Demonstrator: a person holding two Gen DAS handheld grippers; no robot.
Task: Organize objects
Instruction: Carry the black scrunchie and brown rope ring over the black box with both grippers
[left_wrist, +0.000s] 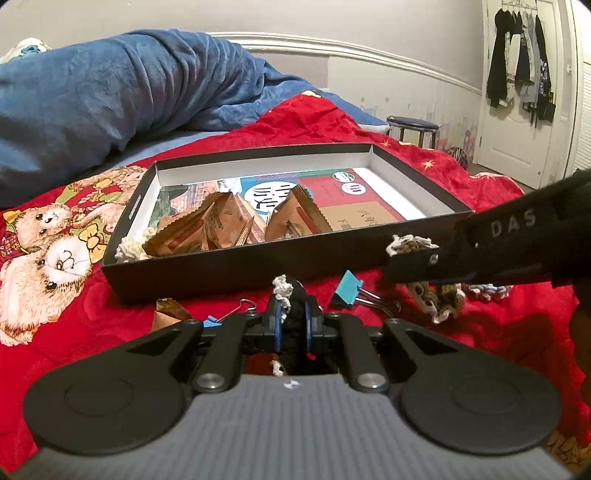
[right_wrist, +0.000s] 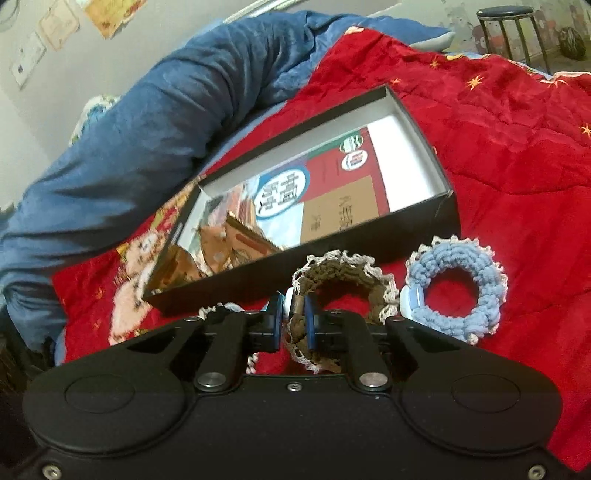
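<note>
A shallow black box (left_wrist: 236, 266) lies on the red blanket (left_wrist: 461, 332) and holds several brown snack packets (left_wrist: 207, 225), a cream scrunchie (left_wrist: 129, 249) and printed booklets. My left gripper (left_wrist: 291, 314) is shut on a black scrunchie (left_wrist: 293, 295) with white trim, just in front of the box. My right gripper (right_wrist: 295, 317) is shut on a brown scrunchie (right_wrist: 343, 269) with white lace trim, beside the box's near corner (right_wrist: 447, 206). In the left wrist view the right gripper (left_wrist: 406, 266) comes in from the right with that brown scrunchie (left_wrist: 436, 299).
A light blue scrunchie (right_wrist: 458, 291) lies on the blanket right of my right gripper. Two blue binder clips (left_wrist: 347, 288) (left_wrist: 229, 314) and a loose brown packet (left_wrist: 170, 314) lie before the box. A blue duvet (left_wrist: 110, 96) is heaped behind. A stool (left_wrist: 412, 125) stands beyond the bed.
</note>
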